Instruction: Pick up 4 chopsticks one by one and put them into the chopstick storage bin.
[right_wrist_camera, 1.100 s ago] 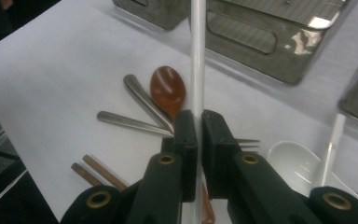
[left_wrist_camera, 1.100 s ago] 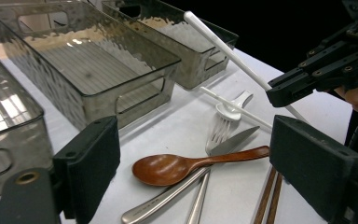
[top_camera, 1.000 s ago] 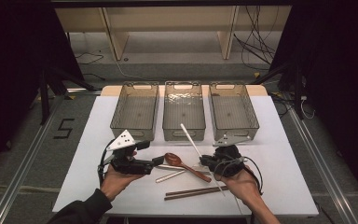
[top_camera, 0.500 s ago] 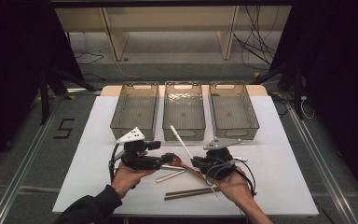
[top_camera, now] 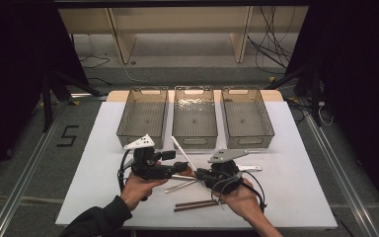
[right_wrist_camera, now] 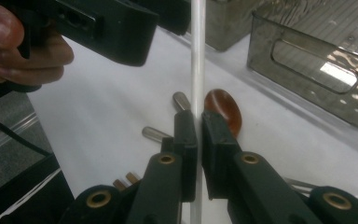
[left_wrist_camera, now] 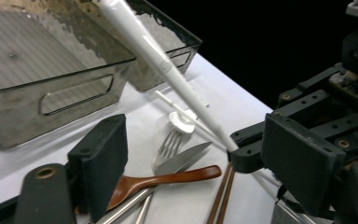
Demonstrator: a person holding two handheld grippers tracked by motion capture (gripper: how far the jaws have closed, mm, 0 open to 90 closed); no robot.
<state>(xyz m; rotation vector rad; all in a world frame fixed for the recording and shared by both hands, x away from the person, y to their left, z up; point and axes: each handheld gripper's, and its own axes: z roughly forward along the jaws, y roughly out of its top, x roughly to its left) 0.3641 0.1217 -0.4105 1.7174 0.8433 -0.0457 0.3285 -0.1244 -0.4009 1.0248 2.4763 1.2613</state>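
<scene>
— What's in hand just now?

— The right gripper has its jaws pressed tight on a white paper-wrapped stick — chopsticks in a sleeve, I'd guess. It runs straight up from between the fingers, its far end slanting toward the middle bin.

— And the left?

— The left gripper has come in alongside, its jaws spread but just been closing a little. In its own view the stick crosses above and between its pads, touching neither; nothing is pinched there. Looks to me like a hand-over, or a two-handed job on the wrapper.

— So the next move?

— I'd say the left has to bring its fingers round the free part of the stick, beyond the right's pinch, and close squarely — it's thin and could swivel.

— The rest of the cutlery?

— Lying below the left fingers: a wooden spoon, a fork, a knife, and brown chopsticks nearer the right hand.
</scene>
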